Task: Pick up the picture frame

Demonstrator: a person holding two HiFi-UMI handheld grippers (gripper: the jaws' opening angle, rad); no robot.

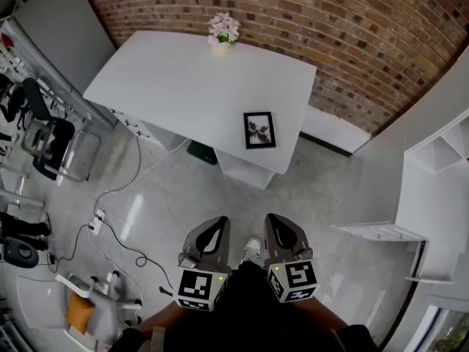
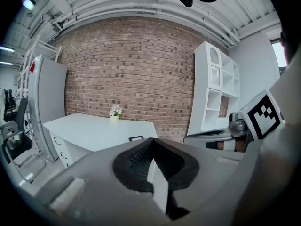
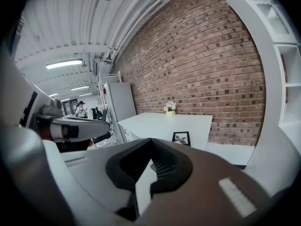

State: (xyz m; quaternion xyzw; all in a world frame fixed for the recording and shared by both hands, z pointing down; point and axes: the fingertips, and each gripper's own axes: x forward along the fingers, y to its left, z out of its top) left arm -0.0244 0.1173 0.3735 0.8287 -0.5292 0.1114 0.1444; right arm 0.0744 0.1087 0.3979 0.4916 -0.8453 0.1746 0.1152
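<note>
A small black picture frame (image 1: 259, 130) lies flat near the right front corner of a white table (image 1: 168, 86). The frame (image 3: 181, 138) shows ahead in the right gripper view, and its edge (image 2: 136, 138) shows in the left gripper view. My left gripper (image 1: 217, 227) and right gripper (image 1: 272, 226) hang side by side over the floor, well short of the table. Both are shut with nothing between the jaws.
A small pot of pink flowers (image 1: 223, 30) stands at the table's far edge against a brick wall (image 1: 352, 35). White shelving (image 1: 440, 160) is at the right. Office chairs (image 1: 44, 145) and cables (image 1: 110, 218) lie on the floor at the left.
</note>
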